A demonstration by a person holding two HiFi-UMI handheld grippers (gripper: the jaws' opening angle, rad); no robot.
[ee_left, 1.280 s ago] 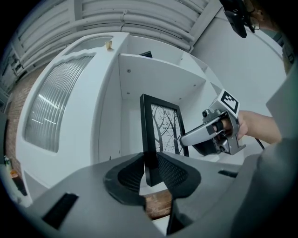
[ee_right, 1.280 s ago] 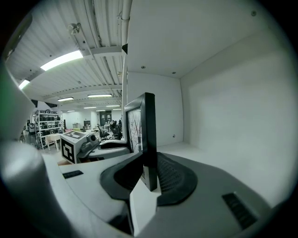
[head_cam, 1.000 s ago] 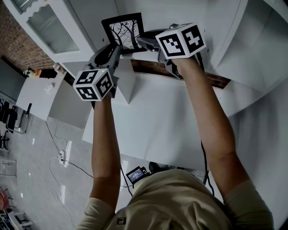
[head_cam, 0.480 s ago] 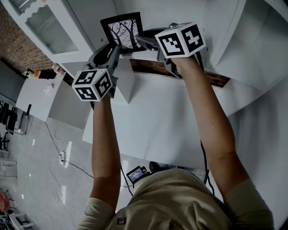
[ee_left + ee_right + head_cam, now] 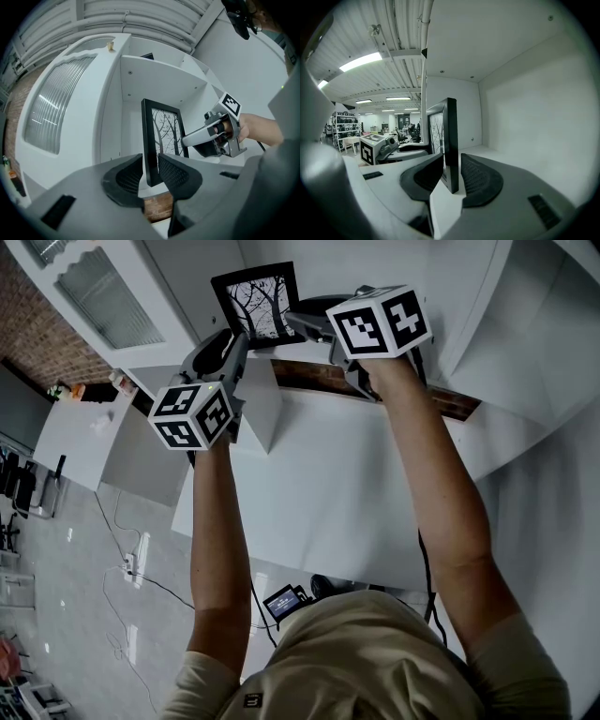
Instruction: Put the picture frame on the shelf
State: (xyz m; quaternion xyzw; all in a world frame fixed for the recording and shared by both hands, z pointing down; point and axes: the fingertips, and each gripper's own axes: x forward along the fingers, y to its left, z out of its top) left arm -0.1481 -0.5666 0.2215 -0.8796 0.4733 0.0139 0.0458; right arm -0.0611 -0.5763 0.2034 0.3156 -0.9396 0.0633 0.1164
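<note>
The picture frame (image 5: 258,306), black with a bare-tree print, stands upright on the white shelf (image 5: 492,152). My left gripper (image 5: 239,338) is shut on its lower left edge, and both pads lie against the black border (image 5: 151,140) in the left gripper view. My right gripper (image 5: 295,324) reaches in from the other side. Its jaws are opening. The frame's edge (image 5: 451,140) still stands between them, with a thin gap at the right pad (image 5: 476,178).
The compartment's white side wall (image 5: 525,108) and ceiling board (image 5: 159,84) close in around the frame. A ribbed glass cabinet door (image 5: 61,108) is to the left. A strip of brick (image 5: 319,381) shows below the shelf. Cables lie on the floor (image 5: 122,559).
The frame and both grippers have shifted slightly up in the head view, deeper onto the shelf. Both arms otherwise hold the same pose.
</note>
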